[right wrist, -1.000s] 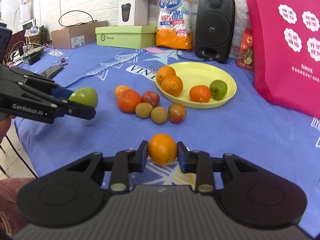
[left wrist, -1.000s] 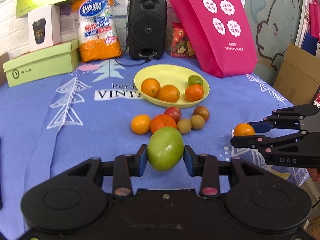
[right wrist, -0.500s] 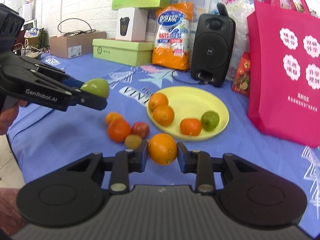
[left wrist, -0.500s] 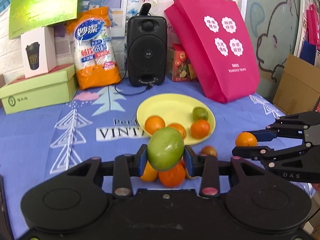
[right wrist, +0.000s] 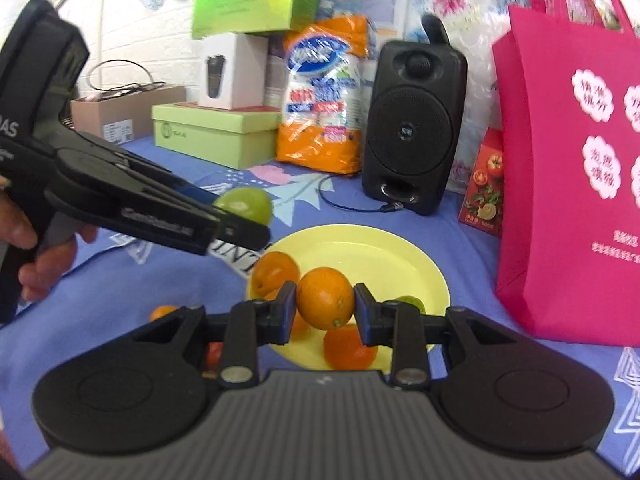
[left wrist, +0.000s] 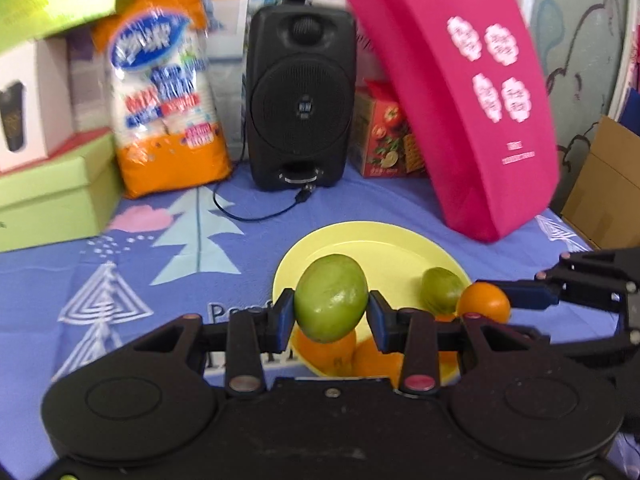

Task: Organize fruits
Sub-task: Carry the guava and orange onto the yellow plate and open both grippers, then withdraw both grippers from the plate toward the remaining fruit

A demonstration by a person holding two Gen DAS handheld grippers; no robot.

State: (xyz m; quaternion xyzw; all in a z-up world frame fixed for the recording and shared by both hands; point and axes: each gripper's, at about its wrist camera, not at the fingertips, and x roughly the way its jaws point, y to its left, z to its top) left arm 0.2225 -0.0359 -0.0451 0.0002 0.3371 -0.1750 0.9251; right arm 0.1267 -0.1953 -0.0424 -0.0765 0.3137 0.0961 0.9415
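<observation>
My left gripper [left wrist: 331, 316] is shut on a large green fruit [left wrist: 331, 298] and holds it in the air over the near edge of the yellow plate [left wrist: 372, 240]. My right gripper [right wrist: 325, 307] is shut on an orange [right wrist: 325, 300], also in the air over the plate [right wrist: 384, 248]. The plate holds a small green fruit [left wrist: 440, 290] and oranges [right wrist: 276, 272], partly hidden behind the fingers. In the left wrist view the right gripper's orange [left wrist: 484, 303] shows at the right. In the right wrist view the left gripper's green fruit [right wrist: 244, 205] shows at the left.
A black speaker [left wrist: 300, 100] with a cable, a pink bag [left wrist: 468, 100], an orange-and-white packet [left wrist: 168, 100], a red carton [left wrist: 384, 136] and green boxes [left wrist: 52, 192] stand behind the plate. Loose fruits [right wrist: 164, 313] lie on the blue cloth left of the plate.
Both grippers have risen and moved forward over the plate, each still holding its fruit. The loose fruits on the cloth have dropped out of the left wrist view.
</observation>
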